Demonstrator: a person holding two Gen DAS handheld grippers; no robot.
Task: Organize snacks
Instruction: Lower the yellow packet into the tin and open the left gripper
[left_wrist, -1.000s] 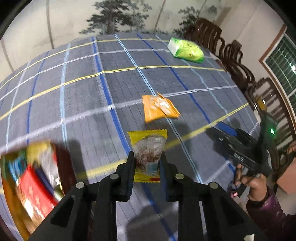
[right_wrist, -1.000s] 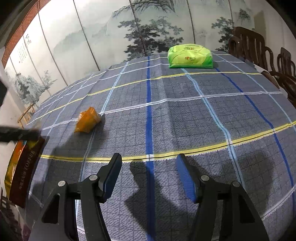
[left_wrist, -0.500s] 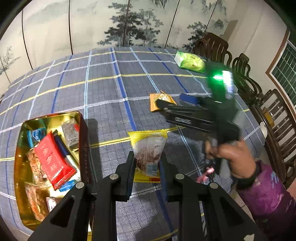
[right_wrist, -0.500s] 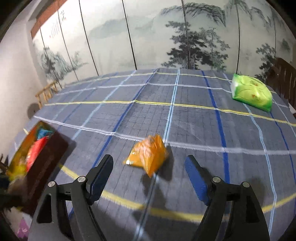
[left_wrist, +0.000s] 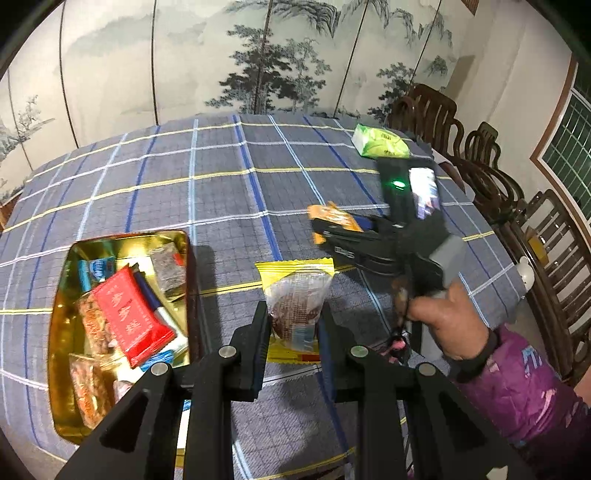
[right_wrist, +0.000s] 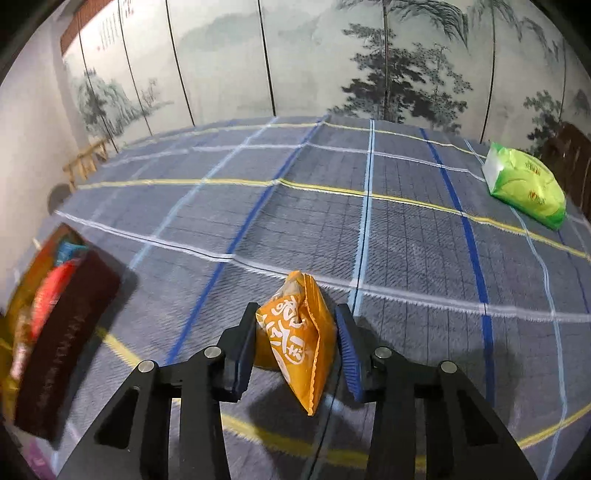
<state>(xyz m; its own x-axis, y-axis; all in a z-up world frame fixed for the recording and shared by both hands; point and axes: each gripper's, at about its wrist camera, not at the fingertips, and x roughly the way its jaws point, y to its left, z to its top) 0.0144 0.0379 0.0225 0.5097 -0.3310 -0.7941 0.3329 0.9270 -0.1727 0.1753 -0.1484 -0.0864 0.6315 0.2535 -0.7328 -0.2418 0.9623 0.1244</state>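
Left-wrist view first: my left gripper (left_wrist: 293, 325) is clamped on the yellow-edged snack packet (left_wrist: 295, 302), both fingers pressed against its sides, and the packet is lifted off the counter (left_wrist: 221, 192). The gold tin (left_wrist: 61, 332) sits just to the left of it, open, with a red packet (left_wrist: 129, 321) and several other wrapped snacks inside. Across the frame I see my right gripper (left_wrist: 325, 230) reaching over the plaid cloth to the orange packet (left_wrist: 332, 218). A green pack (left_wrist: 380, 142) lies well apart, near the far edge.

Right-wrist view: the orange packet (right_wrist: 295, 339) stands between the fingers of my right gripper (right_wrist: 295, 347). The left pad touches it; the blue right pad (right_wrist: 347, 350) looks just at its edge, so I cannot tell whether the grip has fully taken. The tin's dark wall (right_wrist: 62, 332) shows at the left, blurred.

I judge the step as two pickups on the way to the tin: one packet secured, the other being taken. Next, I would swing the left load over the tin and release it, and squeeze the right firmly before lifting, since a soft pouch can slip.
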